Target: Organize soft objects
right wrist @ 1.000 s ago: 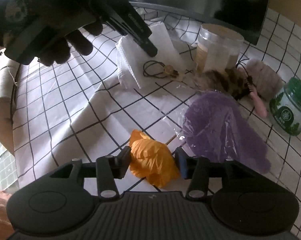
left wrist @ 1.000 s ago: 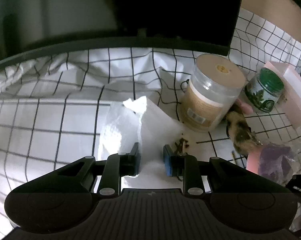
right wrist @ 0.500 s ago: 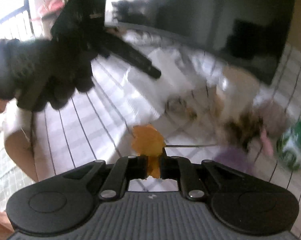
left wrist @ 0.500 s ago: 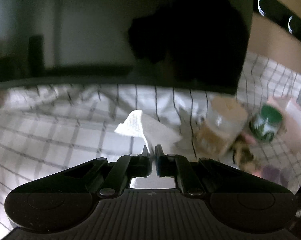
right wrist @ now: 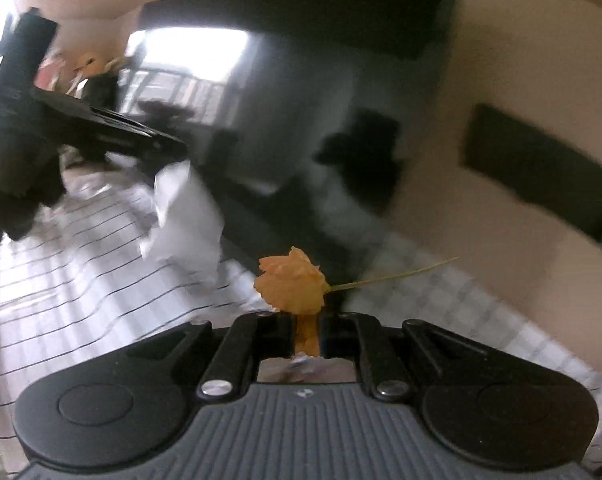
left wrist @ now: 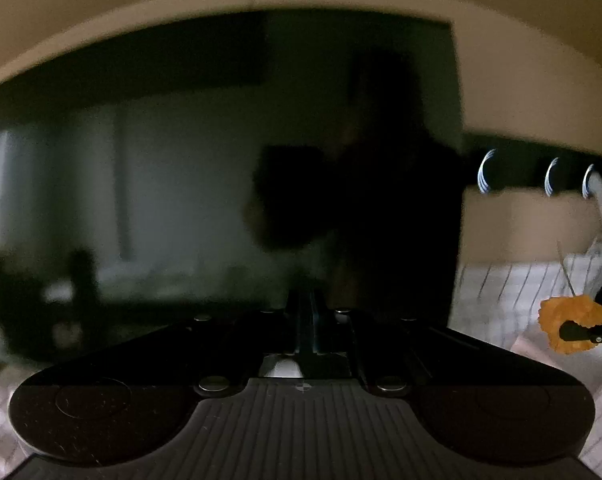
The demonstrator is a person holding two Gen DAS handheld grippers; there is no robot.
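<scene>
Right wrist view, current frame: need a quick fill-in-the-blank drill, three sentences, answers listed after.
1. The right gripper is shut on a leaf coloured ____.
2. The white paper towel hangs from the ____ gripper.
3. The tablecloth below is white with dark ____.

Missing words: orange; left; lines

- Right gripper (right wrist: 306,322): matt black plastic, ribbed grey body, shiny metal screws.
- Orange leaf (right wrist: 291,282): thin, papery, crinkled edges.
- White tissue (right wrist: 185,220): soft crumpled paper.
- Tablecloth (right wrist: 61,280): white cloth with a dark grid.
- Dark screen (left wrist: 181,160): glossy, reflective.
</scene>
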